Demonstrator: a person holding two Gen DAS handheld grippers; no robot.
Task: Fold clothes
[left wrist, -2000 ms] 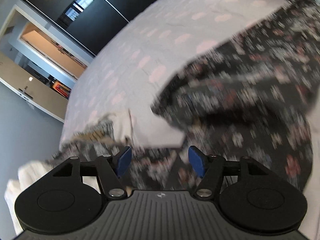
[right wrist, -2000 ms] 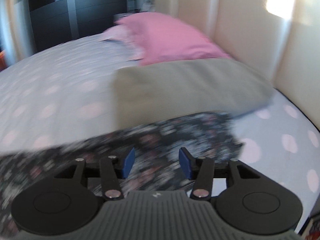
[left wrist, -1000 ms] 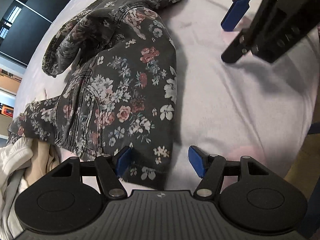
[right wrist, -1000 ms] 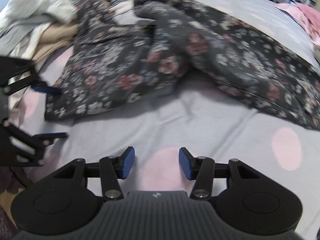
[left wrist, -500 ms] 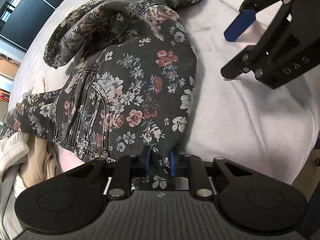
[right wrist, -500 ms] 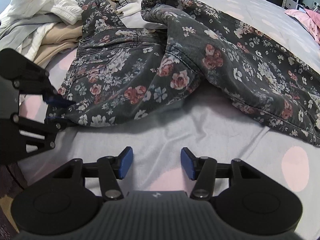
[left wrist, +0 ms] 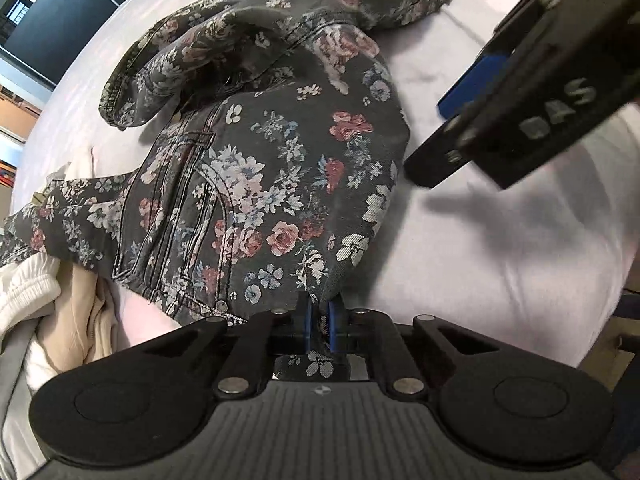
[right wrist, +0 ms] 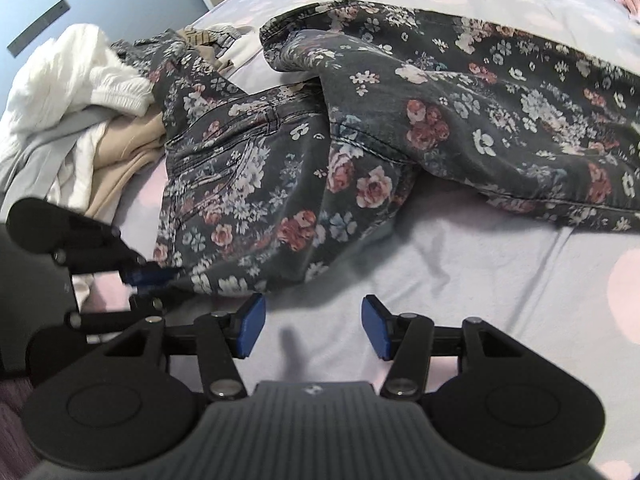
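Dark floral jeans [left wrist: 260, 168] lie crumpled on the bed, waist end near me and the legs stretching away; they also show in the right wrist view [right wrist: 360, 140]. My left gripper [left wrist: 319, 326] is shut on the near edge of the jeans; it shows in the right wrist view [right wrist: 148, 278] pinching that edge. My right gripper [right wrist: 313, 326] is open and empty, low over the sheet just in front of the jeans; it also shows in the left wrist view [left wrist: 476, 92].
The bed [right wrist: 480, 280] has a pale lilac sheet with pink dots. A pile of white, grey and beige clothes [right wrist: 76, 120] lies left of the jeans, also in the left wrist view [left wrist: 48, 312]. Dark wardrobe doors [left wrist: 60, 4] stand beyond the bed.
My left gripper closed on the near edge of the jeans and stays shut on it. My right gripper has moved in closer to the jeans, still open.
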